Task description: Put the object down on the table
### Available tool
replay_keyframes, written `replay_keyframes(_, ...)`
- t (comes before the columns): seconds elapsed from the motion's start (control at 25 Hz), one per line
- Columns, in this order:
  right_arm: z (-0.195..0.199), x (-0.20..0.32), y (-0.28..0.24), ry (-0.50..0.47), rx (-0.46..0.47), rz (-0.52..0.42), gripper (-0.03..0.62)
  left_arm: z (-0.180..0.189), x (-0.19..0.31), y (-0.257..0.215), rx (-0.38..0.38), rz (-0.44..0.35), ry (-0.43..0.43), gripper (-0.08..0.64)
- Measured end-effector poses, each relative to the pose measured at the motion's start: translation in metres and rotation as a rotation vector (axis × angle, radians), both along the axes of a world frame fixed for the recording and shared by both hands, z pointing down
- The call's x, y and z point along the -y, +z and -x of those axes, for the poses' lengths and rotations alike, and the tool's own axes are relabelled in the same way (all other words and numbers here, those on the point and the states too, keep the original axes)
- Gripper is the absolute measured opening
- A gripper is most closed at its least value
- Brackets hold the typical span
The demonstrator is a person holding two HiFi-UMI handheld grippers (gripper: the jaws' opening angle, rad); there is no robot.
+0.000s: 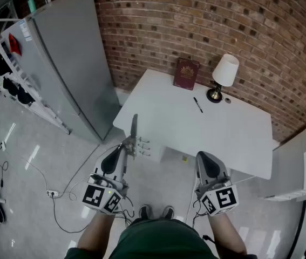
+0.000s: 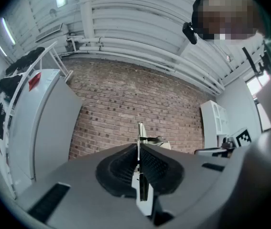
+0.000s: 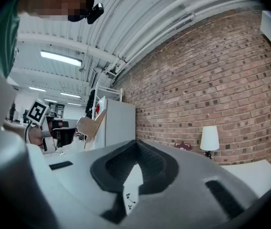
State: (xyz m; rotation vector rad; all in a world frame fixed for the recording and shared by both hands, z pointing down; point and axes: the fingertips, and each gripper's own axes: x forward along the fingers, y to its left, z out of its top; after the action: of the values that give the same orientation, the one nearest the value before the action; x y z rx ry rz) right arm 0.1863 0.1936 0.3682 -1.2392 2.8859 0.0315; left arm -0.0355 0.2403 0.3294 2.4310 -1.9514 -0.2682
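White rectangular tabletop (image 1: 223, 139) stands against a red brick wall (image 1: 196, 20), with a tall grey refrigerator (image 1: 72, 63) to its left. On the tabletop are a dark red book (image 1: 186, 73), a white-shaded lamp (image 1: 224, 74) and a black pen (image 1: 197, 104). Left gripper (image 1: 124, 147) is clamped on a thin grey metal piece (image 1: 133, 134), upright just off the tabletop's near edge. Right gripper (image 1: 205, 155) is closed and empty.

Staged lab room: brick wall (image 1: 196, 26), fridge (image 1: 72, 63), lamp (image 1: 225, 72)

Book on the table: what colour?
The book is dark red with a gold emblem on its cover, clearest in the head view.
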Motion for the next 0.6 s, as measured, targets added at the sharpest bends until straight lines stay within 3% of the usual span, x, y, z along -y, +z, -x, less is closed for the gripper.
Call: replay_keyframes(0.6, -0.057, 0.015, 0.001, -0.051, 0.058, -0.037, 0.003, -0.057, -0.006, 0.007, 0.03, 0.019, -0.083, 0.012)
